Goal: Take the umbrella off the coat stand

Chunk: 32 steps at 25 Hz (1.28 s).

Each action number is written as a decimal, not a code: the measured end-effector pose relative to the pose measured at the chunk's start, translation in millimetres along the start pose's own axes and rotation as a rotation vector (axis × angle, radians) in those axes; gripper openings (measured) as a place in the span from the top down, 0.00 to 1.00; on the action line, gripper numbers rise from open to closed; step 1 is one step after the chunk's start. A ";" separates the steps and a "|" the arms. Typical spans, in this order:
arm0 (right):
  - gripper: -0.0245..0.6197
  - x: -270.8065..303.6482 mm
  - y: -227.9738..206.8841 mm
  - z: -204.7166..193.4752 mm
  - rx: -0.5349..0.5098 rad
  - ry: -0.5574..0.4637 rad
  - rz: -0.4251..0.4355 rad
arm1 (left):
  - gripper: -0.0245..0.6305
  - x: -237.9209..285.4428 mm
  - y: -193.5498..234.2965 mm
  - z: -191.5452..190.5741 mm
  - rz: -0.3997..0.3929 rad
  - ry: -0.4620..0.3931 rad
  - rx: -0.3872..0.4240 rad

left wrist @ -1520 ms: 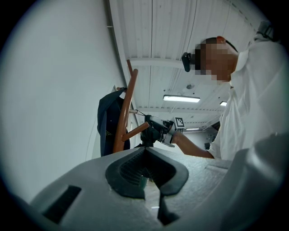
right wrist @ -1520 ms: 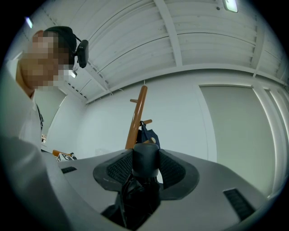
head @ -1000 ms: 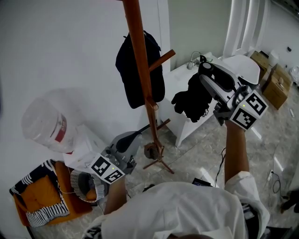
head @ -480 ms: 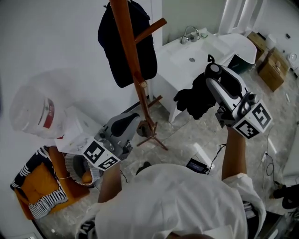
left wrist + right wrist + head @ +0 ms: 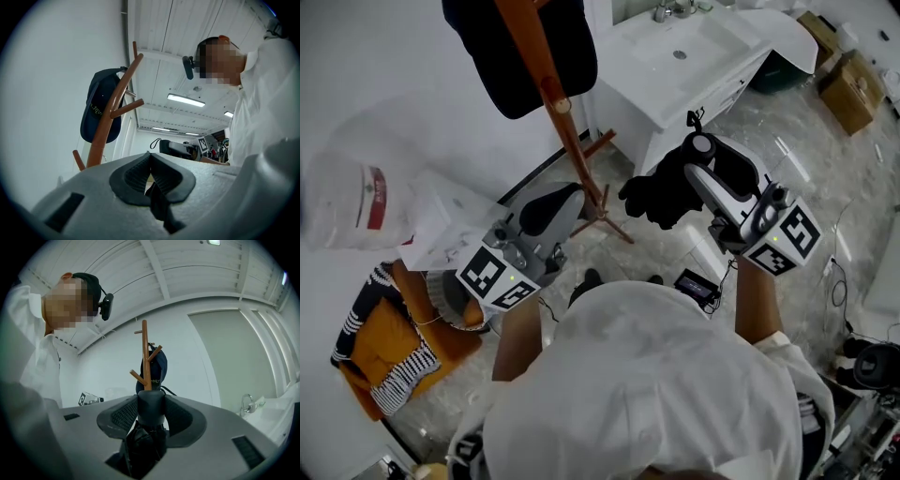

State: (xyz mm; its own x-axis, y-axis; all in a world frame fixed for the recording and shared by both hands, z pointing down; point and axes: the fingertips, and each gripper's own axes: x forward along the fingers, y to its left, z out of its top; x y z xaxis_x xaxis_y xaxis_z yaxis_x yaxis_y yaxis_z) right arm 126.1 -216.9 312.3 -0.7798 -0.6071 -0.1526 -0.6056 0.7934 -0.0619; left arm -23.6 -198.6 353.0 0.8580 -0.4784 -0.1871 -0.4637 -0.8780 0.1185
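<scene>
The folded black umbrella (image 5: 661, 195) is clamped at its handle end between the jaws of the right gripper (image 5: 151, 405) and is held well apart from the coat stand (image 5: 546, 94), so the lift-off is judged done; a firm grip is advised, with the bundle carried clear of the pegs. The left gripper (image 5: 150, 164) jaws are pressed together with nothing between them. Counted: one umbrella, one coat stand, one dark cap (image 5: 520, 56) hung on it, two grippers
</scene>
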 end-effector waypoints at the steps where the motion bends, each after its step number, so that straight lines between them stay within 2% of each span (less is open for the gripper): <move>1: 0.69 -1.6 4.6 -11.1 0.020 -0.001 -0.001 | 0.94 -1.3 -1.9 -5.1 -0.002 0.003 -0.006; 5: 0.69 -4.0 16.4 -50.3 0.073 0.018 0.012 | 0.94 -0.7 -6.9 -23.9 -0.004 0.022 -0.025; 9: 0.69 -4.4 24.4 -79.8 0.076 0.064 0.033 | 0.94 -0.1 -10.6 -42.8 -0.004 0.046 -0.050; 20: 0.69 -20.4 23.3 -141.7 0.116 0.144 0.024 | 0.94 -8.0 -2.1 -95.1 0.043 0.087 -0.092; 22: 0.69 -23.0 24.4 -151.7 0.118 0.149 0.035 | 0.94 -8.3 -1.7 -102.2 0.032 0.086 -0.091; 27: 0.69 -29.7 26.8 -169.0 0.146 0.141 0.058 | 0.94 -6.1 -18.7 -122.2 -0.086 0.109 -0.048; 30: 0.69 -29.1 28.0 -178.0 0.144 0.154 0.066 | 0.94 -5.9 -17.8 -137.9 -0.087 0.137 -0.067; 32: 0.69 -30.2 29.7 -184.2 0.144 0.170 0.057 | 0.94 -8.2 -13.9 -146.5 -0.057 0.155 -0.088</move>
State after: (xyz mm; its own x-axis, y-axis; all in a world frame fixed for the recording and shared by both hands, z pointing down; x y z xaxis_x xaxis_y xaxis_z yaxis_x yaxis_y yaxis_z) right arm 102.5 -183.2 496.8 -0.8350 -0.5503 0.0077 -0.5404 0.8172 -0.2003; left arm 8.2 -180.3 495.7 0.9095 -0.4135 -0.0438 -0.3977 -0.8958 0.1985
